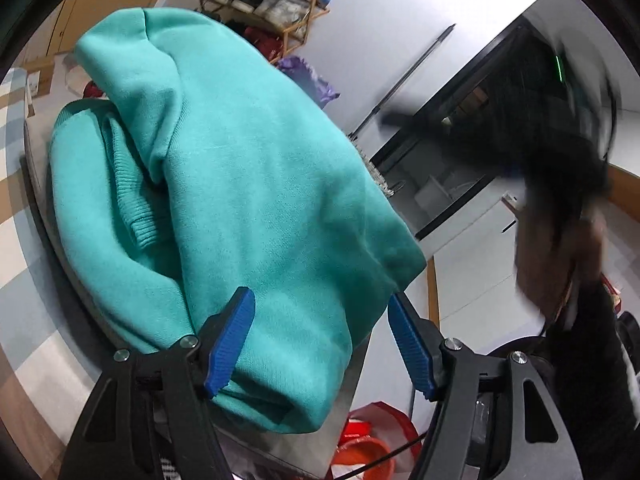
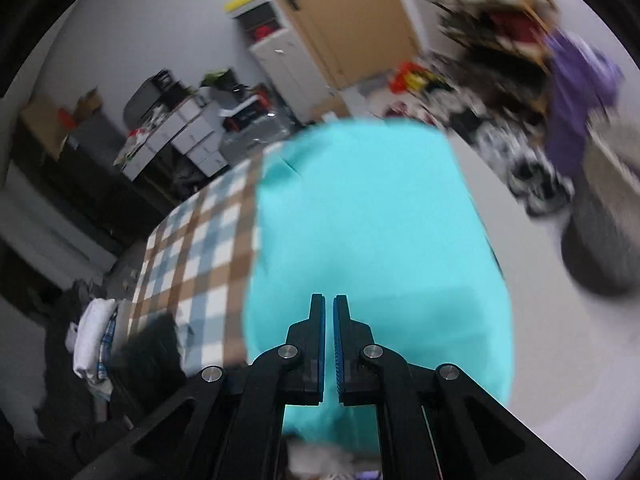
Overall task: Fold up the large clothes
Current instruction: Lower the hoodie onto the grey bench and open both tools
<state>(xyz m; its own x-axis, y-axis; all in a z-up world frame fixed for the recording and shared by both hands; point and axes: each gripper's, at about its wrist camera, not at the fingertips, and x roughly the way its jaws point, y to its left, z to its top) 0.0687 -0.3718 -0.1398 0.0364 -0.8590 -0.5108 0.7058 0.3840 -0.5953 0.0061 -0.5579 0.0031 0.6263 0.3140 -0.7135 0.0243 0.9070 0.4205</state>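
With the teal sweater point(image 1: 240, 208) already bundled into a thick stack on the grey board point(image 1: 44, 184), I read this as the late part of the fold: body doubled over, a ribbed cuff point(image 1: 136, 216) tucked on the left side in the left wrist view. It sits on the board over the checked cloth point(image 2: 192, 240), its near edge hanging off the board's end.

My left gripper point(image 1: 320, 340) is released, blue pads wide, and the sweater's near edge lies between them without either pad pressing it. My right gripper point(image 2: 329, 320) is clenched, pads almost meeting, nothing between them; it hangs above the sweater, which is blurred in its view. From the left wrist view, the right tool and hand point(image 1: 560, 248) are only a dark smear off to the right, apart from the cloth.

Next move, I judge: either square up the overhanging edge or make one last fold. That calls for opening the right, bringing it down to the far edge, pinching both layers with the left, and lifting evenly so the tucked sleeve doesn't slip out.
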